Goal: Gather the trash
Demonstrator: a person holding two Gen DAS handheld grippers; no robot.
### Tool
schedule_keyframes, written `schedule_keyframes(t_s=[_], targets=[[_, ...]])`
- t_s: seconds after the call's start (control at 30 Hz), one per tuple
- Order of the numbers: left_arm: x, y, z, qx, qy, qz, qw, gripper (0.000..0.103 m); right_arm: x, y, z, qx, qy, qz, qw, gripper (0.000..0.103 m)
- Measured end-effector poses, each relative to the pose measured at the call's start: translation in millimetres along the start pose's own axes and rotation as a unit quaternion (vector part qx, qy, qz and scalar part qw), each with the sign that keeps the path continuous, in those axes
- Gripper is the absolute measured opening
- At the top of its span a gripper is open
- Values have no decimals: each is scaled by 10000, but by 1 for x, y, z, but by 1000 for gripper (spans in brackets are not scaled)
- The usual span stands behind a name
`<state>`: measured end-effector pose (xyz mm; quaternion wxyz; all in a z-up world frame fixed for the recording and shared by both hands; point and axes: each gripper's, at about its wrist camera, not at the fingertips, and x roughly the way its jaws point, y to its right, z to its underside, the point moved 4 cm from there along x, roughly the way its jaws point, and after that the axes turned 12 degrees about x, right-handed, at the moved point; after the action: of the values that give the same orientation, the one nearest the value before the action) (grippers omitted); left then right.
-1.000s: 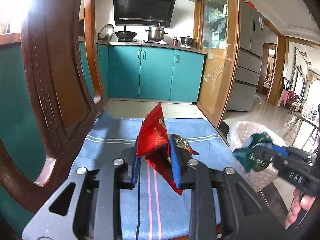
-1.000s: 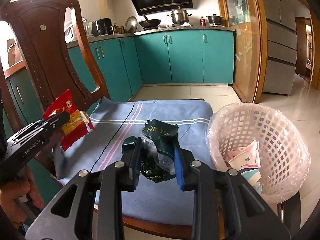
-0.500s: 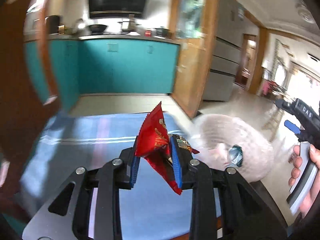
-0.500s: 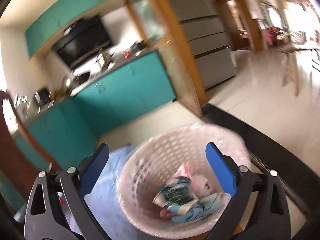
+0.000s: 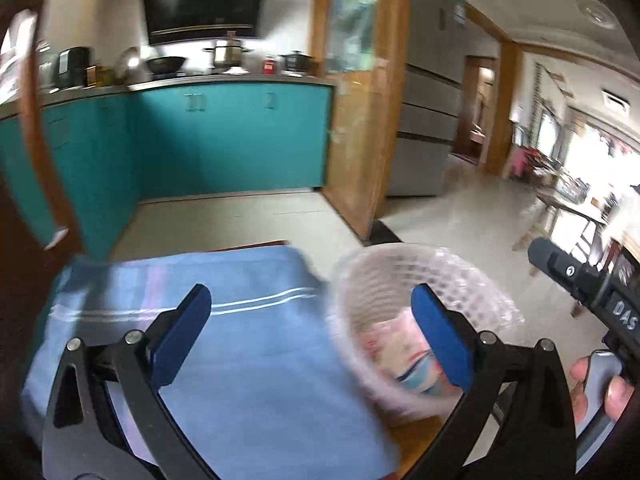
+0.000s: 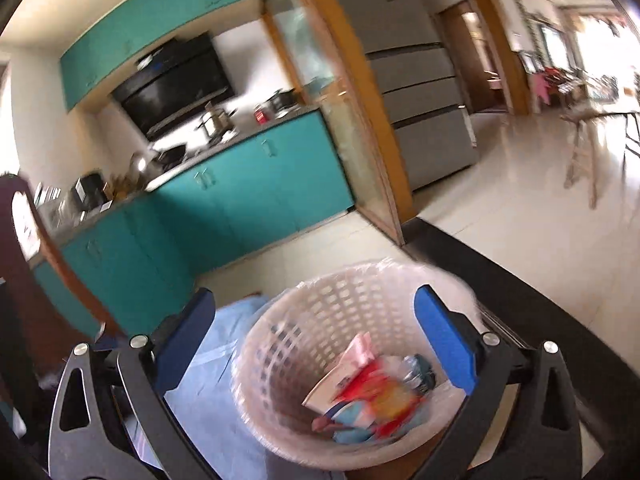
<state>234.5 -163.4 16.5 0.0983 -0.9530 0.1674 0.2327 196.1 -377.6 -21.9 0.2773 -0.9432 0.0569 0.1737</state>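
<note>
White mesh basket was set at the edge of the blue cloth, presumably so wrappers could be dropped straight in. The left gripper had just been opened, nothing between its jaws; the right gripper was likewise spread and empty. A red wrapper was visible in the basket only in the right view; the left view alone showed the person's hand.

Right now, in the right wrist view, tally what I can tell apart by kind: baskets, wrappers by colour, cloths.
White basket: 1
Red wrapper, in the basket: 1
Dark green wrapper, in the basket: 1
Pink-and-white packet, in the basket: 1
Blue cloth: 1
Total: 5; the blurred blue scraps beneath are uncounted.
</note>
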Motion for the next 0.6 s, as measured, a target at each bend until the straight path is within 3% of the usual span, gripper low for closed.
schedule_keyframes(t_s=[0.1,0.3,0.47,0.6], targets=[[-32,-49,26,-291,-45,-470,9985,100,7,-26,23,-385,-308,-81,9988,98],[-78,-108,73,-255,-442,-1329,9898,100,9,-73,68,-949,-734,-253,9925,98],[-110,-130,101,-640,-497,-1565,9843,100,3,-104,104,-1389,-918,-260,9857,99],[-117,-130,111,-620,-505,-1648,9831,100,-4,-120,123,-1546,-1007,-378,9821,99]])
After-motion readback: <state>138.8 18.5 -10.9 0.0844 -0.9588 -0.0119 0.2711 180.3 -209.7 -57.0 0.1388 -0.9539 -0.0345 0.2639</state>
